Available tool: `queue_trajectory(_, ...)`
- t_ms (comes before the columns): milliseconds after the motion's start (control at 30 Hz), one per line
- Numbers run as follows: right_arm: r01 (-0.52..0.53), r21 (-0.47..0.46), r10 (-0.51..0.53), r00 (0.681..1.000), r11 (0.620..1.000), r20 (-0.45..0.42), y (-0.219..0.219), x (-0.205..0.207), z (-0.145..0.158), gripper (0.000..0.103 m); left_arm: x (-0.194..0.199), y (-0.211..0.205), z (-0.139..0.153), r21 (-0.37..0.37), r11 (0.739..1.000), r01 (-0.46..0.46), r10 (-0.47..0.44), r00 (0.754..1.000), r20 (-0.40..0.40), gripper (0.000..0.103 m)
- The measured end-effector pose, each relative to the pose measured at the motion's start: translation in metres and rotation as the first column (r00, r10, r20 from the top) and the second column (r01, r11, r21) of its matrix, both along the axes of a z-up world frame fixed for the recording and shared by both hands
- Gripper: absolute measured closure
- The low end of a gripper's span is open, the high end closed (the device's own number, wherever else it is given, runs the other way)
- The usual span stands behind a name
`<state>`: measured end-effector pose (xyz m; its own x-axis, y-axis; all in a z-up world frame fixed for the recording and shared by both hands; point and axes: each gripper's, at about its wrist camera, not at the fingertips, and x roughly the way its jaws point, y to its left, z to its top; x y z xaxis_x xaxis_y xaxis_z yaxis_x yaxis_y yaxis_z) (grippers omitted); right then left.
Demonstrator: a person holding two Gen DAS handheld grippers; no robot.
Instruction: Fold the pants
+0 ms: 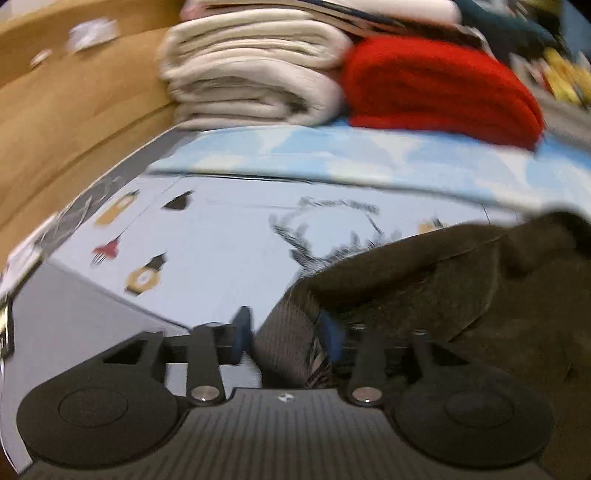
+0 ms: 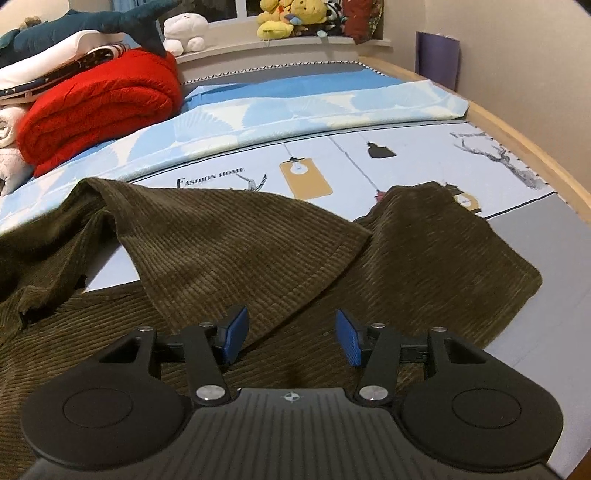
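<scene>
Left gripper point(image 1: 286, 332): jaws pinching a bunched strip of fabric, apparently an edge of the pants point(image 1: 461, 288) (blurred view, exact part hard to tell; looks like a lining or hem). Right gripper point(image 2: 291, 338): jaws spread wide, nothing between them, hovering just above the cloth.

Pants point(image 2: 258, 251), olive corduroy, lying on the bed point(image 2: 406, 166) over the printed sheet. Not flat: one leg crossed diagonally over the other, hem of the upper leg resting on the lower one, second leg running out toward the right edge of the bed. Fabric on the left side rumpled and lifted, with a patch of sheet showing under it.

Further back: red blanket point(image 2: 103, 107) and cream blanket point(image 1: 251, 74) stacked by the headboard, well apart from the pants; plush toys point(image 2: 291, 16) on the sill behind.

Progress, by judgement: early. No clean fold visible yet. Left to do: straighten and align the two legs one on the other, smooth the bunched part, then fold across the length (probably twice). Right jaws likely need a grip on the far leg or hem first.
</scene>
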<state>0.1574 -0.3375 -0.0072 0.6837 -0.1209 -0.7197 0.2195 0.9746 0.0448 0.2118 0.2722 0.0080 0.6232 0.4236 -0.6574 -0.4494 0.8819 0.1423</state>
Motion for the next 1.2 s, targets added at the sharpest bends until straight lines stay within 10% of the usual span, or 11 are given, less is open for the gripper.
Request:
queue_trajectory(167, 0.055, 0.023, -0.054, 0.998, 0.998, -0.014, -0.011, -0.006, -0.001, 0.049, -0.036, 0.036, 0.008, -0.247, 0.968, -0.044, 0.049, 0.999, 0.015, 0.043)
queue_trajectory(400, 0.142, 0.077, -0.144, 0.990, 0.987, 0.017, -0.027, -0.019, 0.005, 0.051, -0.081, 0.033, -0.049, -0.481, 0.876, -0.030, -0.102, 0.964, -0.246, 0.021)
queue_trajectory(600, 0.278, 0.139, -0.284, 0.959, 0.950, 0.019, -0.055, -0.032, 0.004, 0.051, -0.099, -0.015, -0.079, -0.374, 0.917, 0.139, -0.300, 0.859, -0.416, 0.020)
queue_trajectory(833, 0.329, 0.150, -0.333, 0.943, 0.932, 0.002, -0.071, -0.038, -0.001, 0.051, -0.127, -0.052, -0.068, -0.249, 0.929, 0.273, -0.356, 0.846, -0.398, 0.069)
queue_trajectory(1200, 0.313, 0.138, -0.317, 0.948, 0.940, 0.009, -0.080, -0.045, 0.000, 0.052, -0.166, -0.063, -0.035, 0.075, 0.973, 0.220, -0.157, 0.861, -0.484, 0.066)
